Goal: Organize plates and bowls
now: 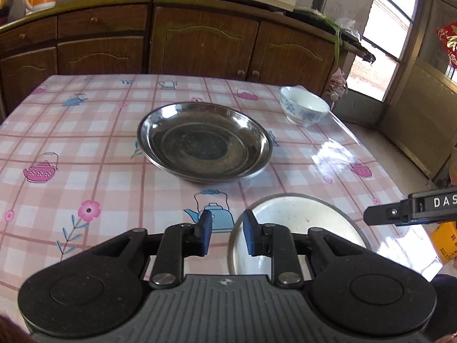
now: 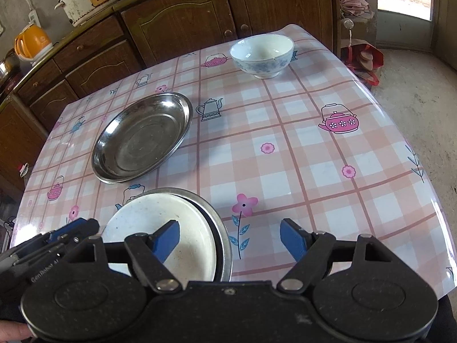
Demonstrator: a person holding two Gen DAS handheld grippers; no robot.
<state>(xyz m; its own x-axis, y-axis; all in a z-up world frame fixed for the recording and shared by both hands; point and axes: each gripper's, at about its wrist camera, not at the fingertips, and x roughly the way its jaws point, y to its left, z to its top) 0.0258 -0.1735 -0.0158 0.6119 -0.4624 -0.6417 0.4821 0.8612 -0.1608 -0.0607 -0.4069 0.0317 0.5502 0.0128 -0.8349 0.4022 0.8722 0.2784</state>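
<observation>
- The left gripper (image 1: 224, 235) is sitting at the near edge of the white plate (image 1: 300, 228) with its jaws a little apart, pinching nothing.
- The right gripper (image 2: 230, 241) is hanging spread wide and empty over that plate.
- The white plate is lying in a metal plate at the near edge of the table (image 2: 285, 143).
- Next, I think, someone is going to be fetching the metal dish (image 1: 204, 141) or the bowl (image 2: 261, 55).
- Nothing is standing in the way.

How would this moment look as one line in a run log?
left gripper: open, empty, by white plate | right gripper: open, empty | steel plate, bowl: untouched on table
</observation>
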